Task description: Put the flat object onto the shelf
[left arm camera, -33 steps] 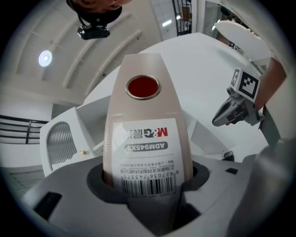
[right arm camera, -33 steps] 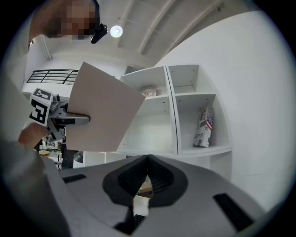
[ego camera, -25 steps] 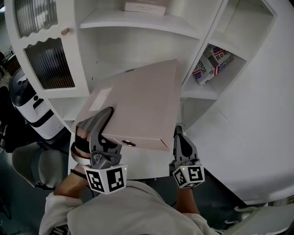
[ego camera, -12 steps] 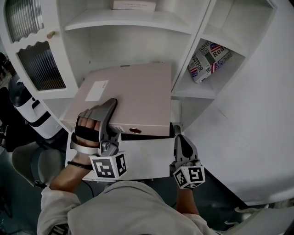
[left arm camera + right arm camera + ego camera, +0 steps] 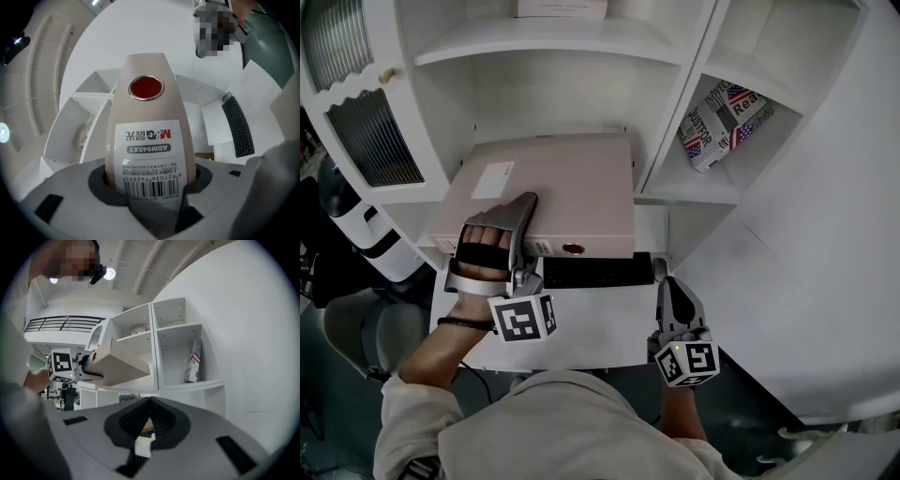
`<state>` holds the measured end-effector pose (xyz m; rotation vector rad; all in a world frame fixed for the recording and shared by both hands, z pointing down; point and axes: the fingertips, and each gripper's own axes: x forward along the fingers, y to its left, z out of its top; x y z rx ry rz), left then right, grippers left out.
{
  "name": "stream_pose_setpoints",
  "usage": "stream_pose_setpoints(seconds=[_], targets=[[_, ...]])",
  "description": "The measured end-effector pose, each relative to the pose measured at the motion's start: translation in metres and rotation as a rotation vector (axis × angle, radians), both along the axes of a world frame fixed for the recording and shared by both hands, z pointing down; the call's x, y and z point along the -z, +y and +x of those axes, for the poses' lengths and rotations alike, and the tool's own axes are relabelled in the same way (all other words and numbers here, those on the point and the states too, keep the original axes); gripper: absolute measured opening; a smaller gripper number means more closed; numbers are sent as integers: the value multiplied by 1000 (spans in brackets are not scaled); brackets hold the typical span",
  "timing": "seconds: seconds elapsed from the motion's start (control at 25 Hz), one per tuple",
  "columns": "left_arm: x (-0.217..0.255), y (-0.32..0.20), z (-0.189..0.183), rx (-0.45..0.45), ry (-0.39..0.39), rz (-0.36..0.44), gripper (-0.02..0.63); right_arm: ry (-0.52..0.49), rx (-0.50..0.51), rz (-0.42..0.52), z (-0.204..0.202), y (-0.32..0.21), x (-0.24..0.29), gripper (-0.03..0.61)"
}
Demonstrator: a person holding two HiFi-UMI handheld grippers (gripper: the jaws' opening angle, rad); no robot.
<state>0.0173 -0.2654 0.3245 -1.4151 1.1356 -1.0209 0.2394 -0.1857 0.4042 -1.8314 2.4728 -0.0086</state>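
Binder (image 5: 553,183) rolls from a tilt to level and advances, its far end now inside the lower bay of the shelf unit (image 5: 544,52), above the keyboard (image 5: 595,270). Left gripper (image 5: 523,211) clamps the spine end. Right gripper (image 5: 667,289) hangs closed, empty, well apart. Judgement: insertion nearly complete; whether the binder rests yet cannot be told.

Keyboard (image 5: 595,270) before binder (image 5: 546,187); booklet (image 5: 722,122) in right compartment (image 5: 787,56).

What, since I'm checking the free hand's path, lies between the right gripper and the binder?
The black keyboard, lying on the white desk, sits between the right gripper and the binder; the head view shows it.
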Motion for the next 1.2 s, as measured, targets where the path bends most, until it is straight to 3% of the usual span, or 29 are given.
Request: stream_pose_setpoints(seconds=[0.36,0.56,0.76,1.04,1.2], targets=[[-28,-34,4,48,-92,-7,278,-5,2,-13,10,-10,-7,3],[-44,-48,6,79,-195,12,279,-6,-11,-30,18,-15,-13,3],[-50,-64,9,79,-201,9,285,-9,-19,-47,24,-22,-20,3],[-71,-83,17,50,-163,-115,319,-8,-26,-63,31,-34,-25,3],[-78,-93,18,47,-179,-198,342,-14,-30,-71,34,-39,-28,3]])
